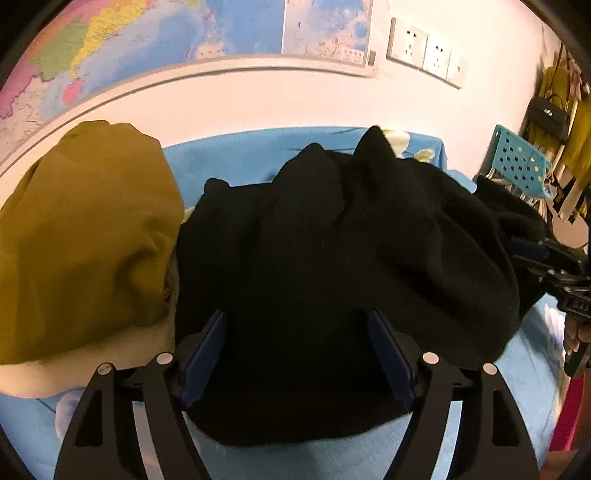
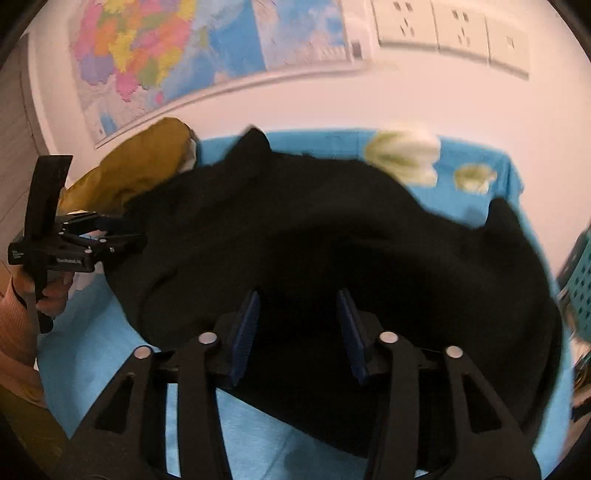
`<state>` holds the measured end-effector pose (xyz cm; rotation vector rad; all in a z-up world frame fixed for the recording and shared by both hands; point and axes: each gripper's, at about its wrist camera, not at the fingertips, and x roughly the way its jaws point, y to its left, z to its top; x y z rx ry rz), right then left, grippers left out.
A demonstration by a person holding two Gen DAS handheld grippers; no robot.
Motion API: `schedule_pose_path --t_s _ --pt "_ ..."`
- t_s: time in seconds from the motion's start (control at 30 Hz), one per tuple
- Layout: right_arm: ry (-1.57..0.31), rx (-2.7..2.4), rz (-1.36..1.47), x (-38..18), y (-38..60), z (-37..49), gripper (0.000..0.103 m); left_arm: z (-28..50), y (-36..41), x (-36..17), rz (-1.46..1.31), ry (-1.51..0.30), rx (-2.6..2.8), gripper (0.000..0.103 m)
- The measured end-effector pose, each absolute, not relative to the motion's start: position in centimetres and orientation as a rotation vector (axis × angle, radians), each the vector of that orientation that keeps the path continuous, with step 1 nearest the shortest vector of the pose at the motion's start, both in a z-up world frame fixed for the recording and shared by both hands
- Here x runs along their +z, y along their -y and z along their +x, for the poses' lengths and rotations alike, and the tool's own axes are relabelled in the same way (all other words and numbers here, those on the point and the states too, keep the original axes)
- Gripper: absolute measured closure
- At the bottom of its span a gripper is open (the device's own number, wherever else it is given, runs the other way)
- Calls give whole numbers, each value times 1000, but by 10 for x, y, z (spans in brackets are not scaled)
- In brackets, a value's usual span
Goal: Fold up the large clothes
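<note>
Left wrist view: my left gripper (image 1: 297, 354) and right gripper (image 2: 298, 328) gape empty over the black garment (image 1: 332, 258); I'd pinch one edge cleanly before folding.

A black garment (image 2: 314, 240) lies bunched across a blue floral sheet (image 2: 469, 192), its folds rising to a peak towards the wall. The right gripper (image 2: 300, 325) hangs over its near edge, jaws apart, blue pads clear of the cloth. At the left edge a hand (image 2: 51, 291) holds the left gripper (image 2: 122, 236), its tips at the garment's left side. Behind it sits a mustard-yellow garment (image 2: 140, 166). A map (image 2: 177, 55) and wall sockets (image 2: 454, 29) hang above; a turquoise perforated basket (image 2: 580, 280) shows at right.
</note>
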<state>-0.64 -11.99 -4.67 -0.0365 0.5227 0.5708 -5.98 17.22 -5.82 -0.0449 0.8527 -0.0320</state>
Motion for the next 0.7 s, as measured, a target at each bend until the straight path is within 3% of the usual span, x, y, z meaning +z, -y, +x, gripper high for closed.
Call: schedule_pose_path --t_s 0.17,0.33,0.53,0.7 --pt "-444 666 -135 -29 97 -39 38 -83 -176 -54 -110 -846 -46 22" --pt "-439 710 -341 -47 46 -54 31 -104 -174 -52 -174 -836 -79 19" --pt "-416 650 -605 -82 1 -59 29 -122 -174 -62 -261 -875 -147 18" --pt "-396 597 -648 -91 -4 -53 31 -126 -172 -79 -298 -922 -153 18"
